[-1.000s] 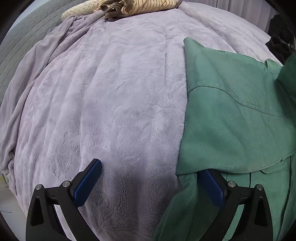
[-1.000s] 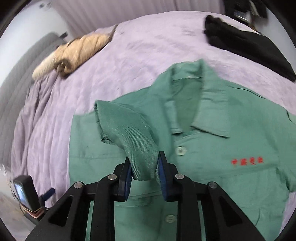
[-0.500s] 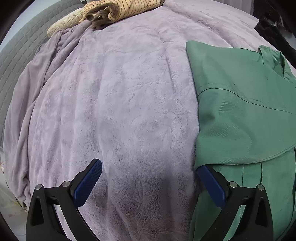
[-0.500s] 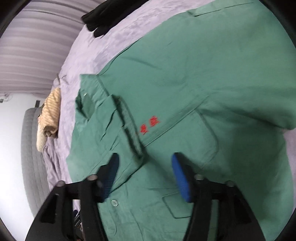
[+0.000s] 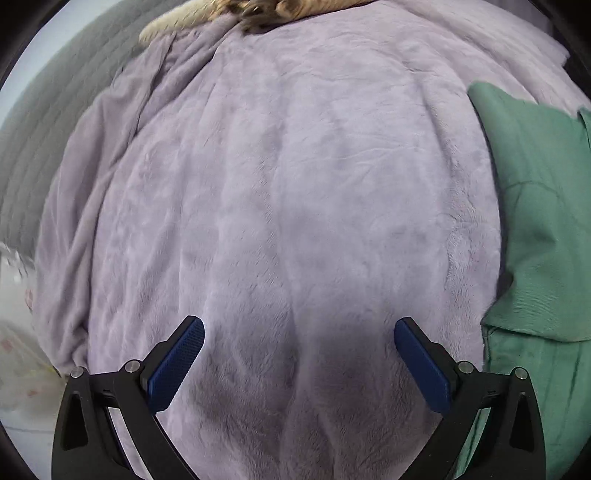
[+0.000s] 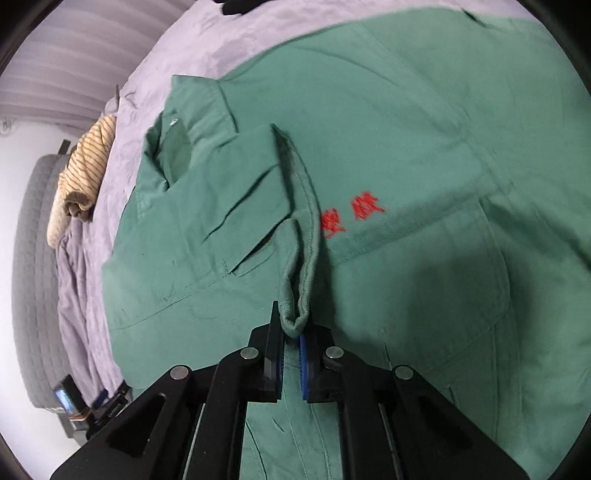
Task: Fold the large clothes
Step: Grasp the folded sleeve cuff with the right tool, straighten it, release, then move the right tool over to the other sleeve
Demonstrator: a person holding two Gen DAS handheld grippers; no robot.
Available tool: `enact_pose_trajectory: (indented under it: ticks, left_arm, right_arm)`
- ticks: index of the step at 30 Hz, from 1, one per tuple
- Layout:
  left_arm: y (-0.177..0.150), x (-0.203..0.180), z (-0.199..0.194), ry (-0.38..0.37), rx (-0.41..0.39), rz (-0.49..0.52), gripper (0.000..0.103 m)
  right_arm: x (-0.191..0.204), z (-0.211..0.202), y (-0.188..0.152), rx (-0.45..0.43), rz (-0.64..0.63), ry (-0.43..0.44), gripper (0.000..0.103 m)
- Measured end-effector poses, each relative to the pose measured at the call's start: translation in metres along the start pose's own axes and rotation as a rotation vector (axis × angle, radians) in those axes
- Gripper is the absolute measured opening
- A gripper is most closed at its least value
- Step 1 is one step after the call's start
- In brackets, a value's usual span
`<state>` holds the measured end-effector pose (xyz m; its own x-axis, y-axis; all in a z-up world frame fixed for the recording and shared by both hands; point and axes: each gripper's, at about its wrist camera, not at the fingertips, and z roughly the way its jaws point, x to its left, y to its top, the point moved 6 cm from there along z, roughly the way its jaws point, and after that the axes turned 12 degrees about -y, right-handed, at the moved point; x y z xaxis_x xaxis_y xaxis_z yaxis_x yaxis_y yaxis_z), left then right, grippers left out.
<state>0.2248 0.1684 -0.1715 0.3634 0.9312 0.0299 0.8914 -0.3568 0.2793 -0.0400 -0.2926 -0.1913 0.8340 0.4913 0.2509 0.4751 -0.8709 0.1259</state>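
Note:
A green work shirt (image 6: 424,155) with red embroidered characters (image 6: 351,214) lies front-up on a lilac plush bedspread (image 5: 288,206). Its left sleeve is folded across the chest. My right gripper (image 6: 291,328) is shut on the sleeve's cuff hem (image 6: 295,317), holding it just above the shirt front. My left gripper (image 5: 299,343) is open and empty over bare bedspread, to the left of the shirt's folded edge (image 5: 539,229), which shows at the right of the left wrist view.
A yellow striped garment (image 6: 81,162) lies bunched near the grey padded headboard (image 6: 33,258); it also shows in the left wrist view (image 5: 266,11). A black garment (image 6: 240,4) lies at the far edge. The left gripper (image 6: 74,402) shows at the bed's side.
My right gripper was shut on the sleeve, opened half a second ago, and is now shut on the cuff hem. My left gripper has moved left, away from the shirt's edge.

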Motion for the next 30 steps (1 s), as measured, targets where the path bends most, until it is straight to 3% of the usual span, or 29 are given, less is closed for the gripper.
enact_pose_trajectory:
  ticks: [2,4,7,10,13,16,21,22,24,25,26,30]
  left_arm:
    - [0.005,0.009,-0.013,-0.059,-0.017,-0.042,0.103]
    - [0.012,-0.002,-0.02,-0.144,-0.023,-0.023,0.103]
    - [0.025,-0.041,-0.027,-0.258,-0.037,0.069,0.103]
    - [0.038,-0.087,-0.028,-0.304,-0.069,0.158,0.103]
    - [0.052,-0.113,-0.01,-0.246,-0.077,0.214,0.103]
    - [0.054,-0.103,0.031,-0.06,-0.026,0.269,0.103]
    - [0.058,-0.049,0.03,-0.006,-0.027,0.201,0.103]
    - [0.06,-0.037,0.028,-0.003,-0.021,0.186,0.103]
    - [0.06,-0.022,0.021,-0.034,-0.01,0.144,0.103]
    - [0.059,-0.018,0.017,-0.059,-0.007,0.125,0.103]
    - [0.057,-0.016,0.01,-0.089,-0.005,0.113,0.103]
    - [0.04,-0.038,-0.016,-0.185,-0.002,0.131,0.103]
  right_arm:
    - [-0.007,-0.004,-0.003,-0.005,0.047,0.017,0.012]
    - [-0.008,-0.01,-0.008,-0.013,0.034,-0.02,0.013]
    - [-0.003,-0.016,-0.013,-0.011,0.014,-0.049,0.013]
    - [0.008,-0.031,-0.012,-0.057,-0.027,-0.07,0.013]
    - [0.016,-0.035,-0.01,-0.071,-0.066,-0.067,0.013]
    - [0.015,-0.024,-0.009,-0.046,-0.073,-0.117,0.013]
    - [-0.003,-0.031,-0.015,-0.049,-0.017,-0.158,0.013]
    - [-0.002,-0.034,-0.016,-0.059,-0.026,-0.154,0.014]
    - [0.006,-0.038,-0.021,-0.061,-0.061,-0.143,0.027]
    - [0.01,-0.038,-0.024,-0.058,-0.076,-0.137,0.046]
    - [0.015,-0.037,-0.028,-0.054,-0.086,-0.128,0.057]
    - [0.038,-0.029,-0.042,0.003,-0.117,-0.078,0.057]
